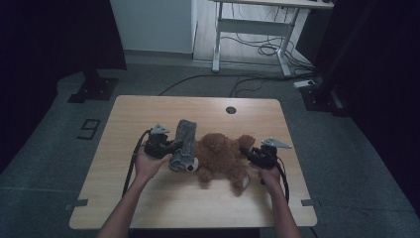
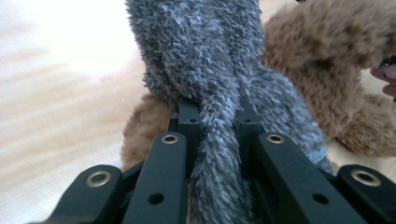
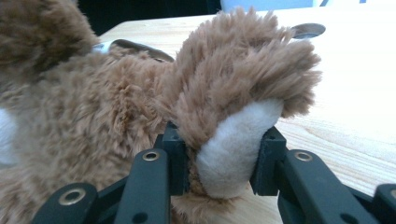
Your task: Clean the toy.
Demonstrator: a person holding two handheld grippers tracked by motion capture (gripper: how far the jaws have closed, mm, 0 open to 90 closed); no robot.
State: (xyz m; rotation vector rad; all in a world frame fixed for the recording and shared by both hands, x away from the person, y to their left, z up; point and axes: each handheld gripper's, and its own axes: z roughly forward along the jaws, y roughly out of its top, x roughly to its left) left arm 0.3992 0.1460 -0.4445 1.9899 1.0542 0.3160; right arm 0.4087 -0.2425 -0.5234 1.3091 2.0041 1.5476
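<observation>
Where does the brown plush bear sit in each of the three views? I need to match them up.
High view: the brown plush bear lies mid-table, between the two tools.
Left gripper view: it is at the right and behind the grey plush cloth, which the left tool pinches.
Right gripper view: it spans the left and centre; the right tool clamps its cream-soled paw.
Shared landmark: the wooden table.

We count two plush things on the tabletop (image 1: 148,198): one brown bear (image 1: 223,156) and one grey fuzzy garment (image 1: 184,144). We also count two tools, the left tool (image 1: 174,147) and the right tool (image 1: 246,150), and two hands.
</observation>
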